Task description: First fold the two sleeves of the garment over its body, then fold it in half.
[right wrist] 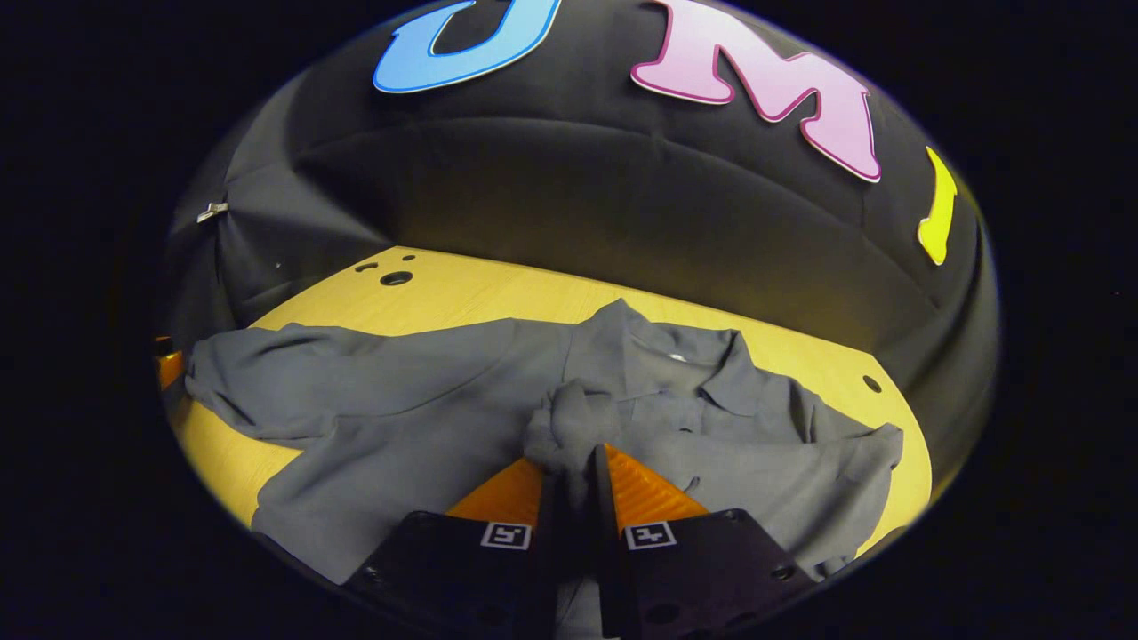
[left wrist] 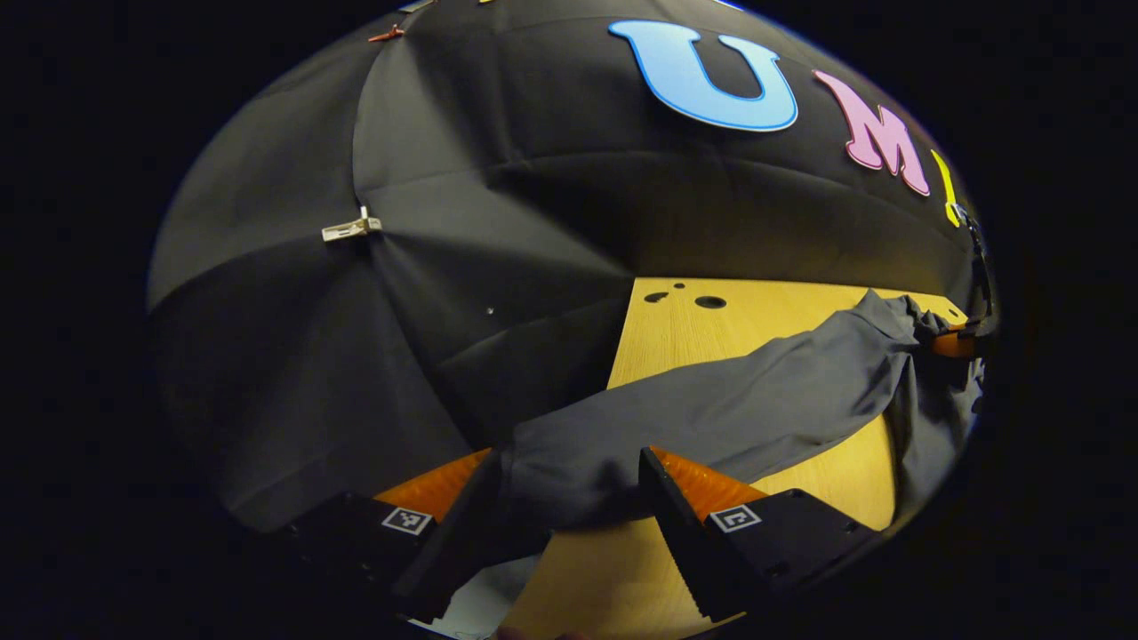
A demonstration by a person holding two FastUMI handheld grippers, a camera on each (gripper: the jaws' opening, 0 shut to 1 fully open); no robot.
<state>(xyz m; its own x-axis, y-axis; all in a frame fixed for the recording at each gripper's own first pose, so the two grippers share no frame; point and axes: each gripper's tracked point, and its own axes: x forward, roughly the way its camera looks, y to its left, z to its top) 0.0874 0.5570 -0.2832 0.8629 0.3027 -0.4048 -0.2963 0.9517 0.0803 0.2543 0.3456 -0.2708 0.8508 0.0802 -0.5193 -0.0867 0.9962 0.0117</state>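
Left gripper view, garment: one grey collared shirt (left wrist: pixel 738 409) stretches from between the fingers toward 2 o'clock, lifted in a band above the wooden desk (left wrist: pixel 693 329).
Left gripper view, tool: the left tool (left wrist: pixel 569 484) has its fingers set wide with a sleeve end lying between them; whether both press on the cloth I cannot tell.
Left gripper view, far end: at 3 o'clock the cloth bunches at what is probably the other tool.
Right gripper view, garment: the shirt (right wrist: pixel 400 409) lies spread on the desk (right wrist: pixel 498 293), collar at 12 o'clock, one sleeve running out to 9 o'clock, the other side toward 4 o'clock.
Right gripper view, tool: the right tool (right wrist: pixel 573 462) is nearly closed, both fingers pinching a gathered knot of sleeve cloth over the body.
Handling: soft, light, limp fabric; it will sag and drag, so hold at cuffs or hem corners.
Count: one shirt, two sleeves, two tools, one desk.
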